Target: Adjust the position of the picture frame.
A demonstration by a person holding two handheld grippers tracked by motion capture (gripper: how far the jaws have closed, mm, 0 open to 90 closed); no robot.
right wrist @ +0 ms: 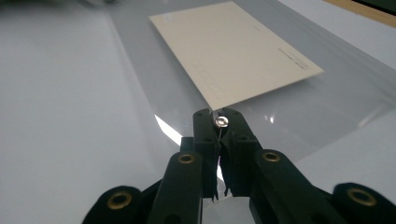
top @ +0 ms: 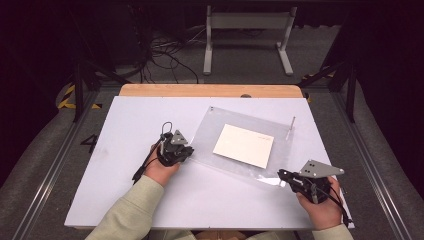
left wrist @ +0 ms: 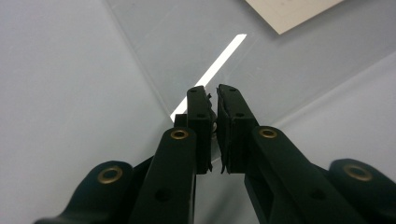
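left gripper [top: 186, 150]: black body, grey three-cornered plate on top with small dark holes; thin black cable loops up behind it and trails along the forearm.
right gripper [top: 282, 174]: black, larger grey three-cornered plate with dark holes; black cable runs past the wrist.
jaws, left gripper view [left wrist: 214, 95]: two matte black arms, brass-coloured rivets at the pivots, small screw holes in the flat black pads.
jaws, right gripper view [right wrist: 218, 116]: same black arms, brass-coloured rivets.
sleeves [top: 129, 209]: pale beige-green, long, soft knit, cuffs at the wrists.
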